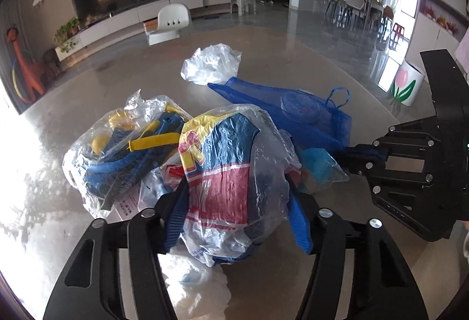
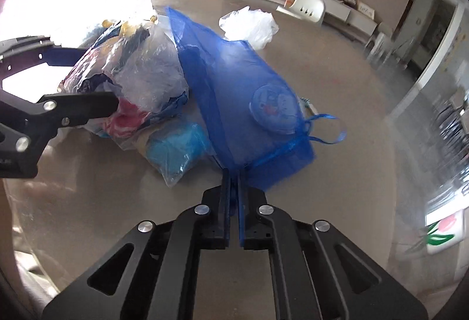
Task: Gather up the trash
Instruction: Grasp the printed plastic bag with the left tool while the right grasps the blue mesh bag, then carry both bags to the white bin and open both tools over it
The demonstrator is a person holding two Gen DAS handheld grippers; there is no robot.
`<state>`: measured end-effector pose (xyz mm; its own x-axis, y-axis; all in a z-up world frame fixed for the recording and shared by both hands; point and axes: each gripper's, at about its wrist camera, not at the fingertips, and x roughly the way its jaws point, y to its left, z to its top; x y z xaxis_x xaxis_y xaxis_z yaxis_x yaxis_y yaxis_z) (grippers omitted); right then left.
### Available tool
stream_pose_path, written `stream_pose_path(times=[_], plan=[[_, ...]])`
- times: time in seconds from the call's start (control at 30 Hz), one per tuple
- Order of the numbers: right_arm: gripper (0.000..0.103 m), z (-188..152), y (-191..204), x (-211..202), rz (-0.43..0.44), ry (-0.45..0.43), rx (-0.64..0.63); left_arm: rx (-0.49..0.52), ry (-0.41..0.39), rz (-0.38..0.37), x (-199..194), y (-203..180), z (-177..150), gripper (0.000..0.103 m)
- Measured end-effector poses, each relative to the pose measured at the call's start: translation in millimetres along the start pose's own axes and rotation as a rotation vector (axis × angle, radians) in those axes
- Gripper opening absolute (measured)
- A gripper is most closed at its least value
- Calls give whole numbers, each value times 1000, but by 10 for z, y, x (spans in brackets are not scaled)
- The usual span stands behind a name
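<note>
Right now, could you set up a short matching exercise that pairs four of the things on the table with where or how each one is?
Things:
1. red-and-blue bag
2. mesh bag
3. crumpled clear bag
4. teal packet

States:
A. lying alone at the far side of the table
B. pinched at its edge by the right gripper
C. lying ungripped between the two gripped bags
D. between the wide-set fingers of the left gripper

Pairs: 1-D, 2-B, 3-A, 4-C
</note>
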<state>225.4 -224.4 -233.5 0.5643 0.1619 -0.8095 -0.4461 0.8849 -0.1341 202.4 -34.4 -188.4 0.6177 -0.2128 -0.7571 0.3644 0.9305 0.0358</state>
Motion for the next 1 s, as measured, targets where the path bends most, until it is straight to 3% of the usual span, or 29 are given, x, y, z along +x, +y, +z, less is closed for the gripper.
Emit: stream_pose_path(times=[0.13, 0.33, 0.57, 0.7, 1.0], plan=[[4, 12, -5, -177, 10, -47, 30, -26, -44, -26, -178, 31, 16, 44], [4, -2, -36, -638, 13, -150, 70, -23, -120, -20, -638, 40, 93, 43], [4, -52, -189, -1313, 75, -263, 162, -21, -196, -11, -1115, -40, 199, 43], [4, -130, -308, -1645, 88, -303, 207, 10, -230, -34, -1319, -260, 261, 43], [4, -616, -604, -2349, -35, -342, 314, 74, -251, -169, -1432, -995, 302, 43]])
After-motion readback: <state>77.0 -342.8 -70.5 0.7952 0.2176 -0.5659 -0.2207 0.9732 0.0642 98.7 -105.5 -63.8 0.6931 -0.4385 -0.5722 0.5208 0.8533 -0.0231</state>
